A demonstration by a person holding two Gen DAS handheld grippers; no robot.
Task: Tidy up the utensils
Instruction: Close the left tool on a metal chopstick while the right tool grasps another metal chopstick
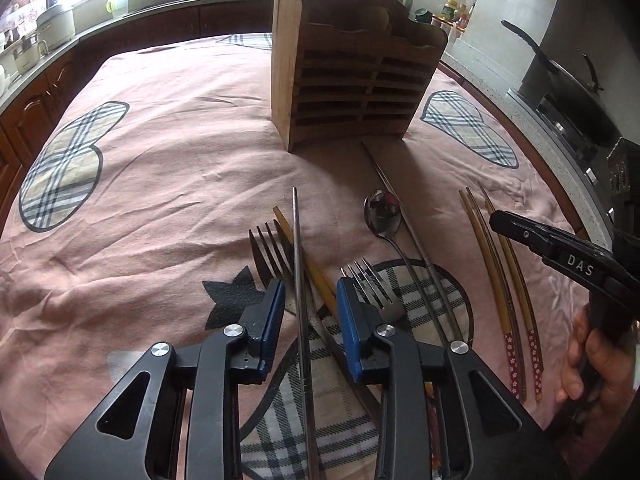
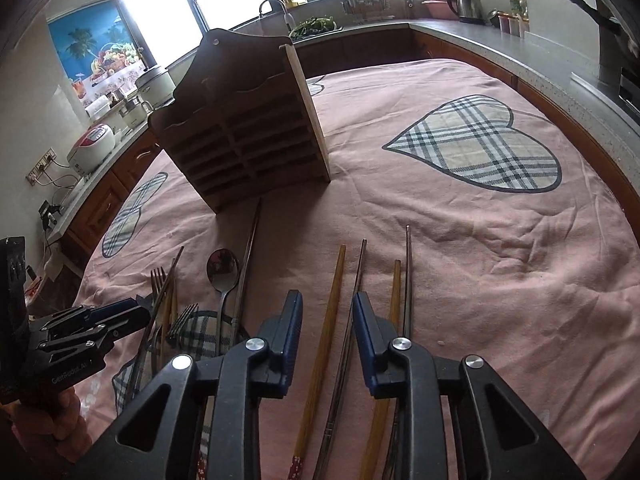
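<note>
A wooden slotted utensil holder (image 1: pixel 344 80) stands upright on the pink tablecloth (image 1: pixel 160 160). In front of it lie two forks (image 1: pixel 268 248), a spoon (image 1: pixel 382 210) and metal and wooden chopsticks. My left gripper (image 1: pixel 310 284) is low over the pile. Its blue pads straddle a metal chopstick (image 1: pixel 297 240) and a wooden one (image 1: pixel 286 224) without pressing them. My right gripper (image 2: pixel 328 298) straddles a wooden chopstick (image 2: pixel 334 280) and a thin metal one (image 2: pixel 359 268), with gaps at the pads. Another wooden chopstick (image 2: pixel 395 284) and a metal one (image 2: pixel 408 272) lie just right of it.
A kitchen counter (image 2: pixel 480 36) wraps around the table, with a kettle (image 2: pixel 466 2), a rice cooker (image 2: pixel 94 144) and a sink tap (image 2: pixel 276 8). A black pan (image 1: pixel 560 76) sits on the stove at the right. A hand (image 1: pixel 592 364) holds the right gripper.
</note>
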